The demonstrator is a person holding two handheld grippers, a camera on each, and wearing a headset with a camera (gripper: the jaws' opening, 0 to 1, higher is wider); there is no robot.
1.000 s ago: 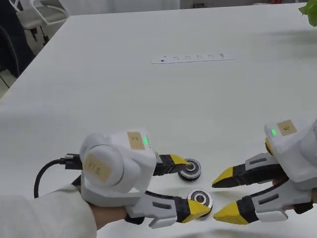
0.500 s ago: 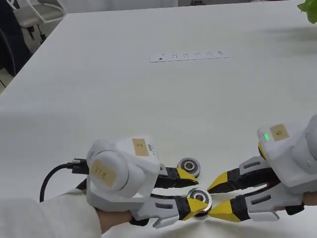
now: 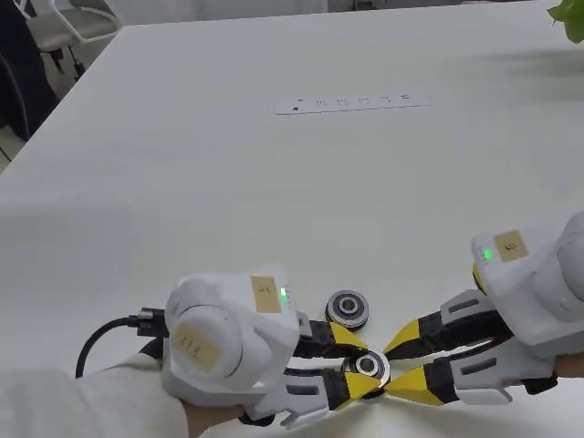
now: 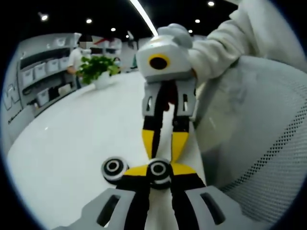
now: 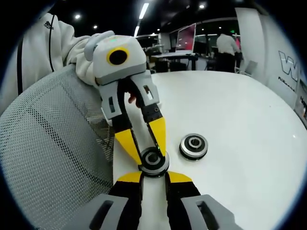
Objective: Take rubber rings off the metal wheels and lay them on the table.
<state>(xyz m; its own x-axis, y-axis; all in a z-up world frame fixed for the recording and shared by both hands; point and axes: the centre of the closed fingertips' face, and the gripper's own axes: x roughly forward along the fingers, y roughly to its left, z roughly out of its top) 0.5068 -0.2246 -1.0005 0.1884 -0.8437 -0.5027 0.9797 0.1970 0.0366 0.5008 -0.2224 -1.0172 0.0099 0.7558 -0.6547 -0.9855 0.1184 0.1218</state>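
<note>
While the left gripper (image 3: 368, 365) clamps a metal wheel (image 5: 153, 161) between its yellow tips, the right gripper (image 3: 384, 370) meets that wheel from the opposite side. Its jaws are nearly together, and whether they pinch the dark rim is unclear. A second wheel (image 3: 348, 308) lies just beyond the left tips. Far ahead on the table (image 3: 228, 182) sits a power strip (image 3: 351, 104); a plant (image 3: 569, 20) is cut off.

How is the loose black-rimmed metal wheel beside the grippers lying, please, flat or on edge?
Flat: the black-rimmed metal wheel lies hub up on the white table.
</note>
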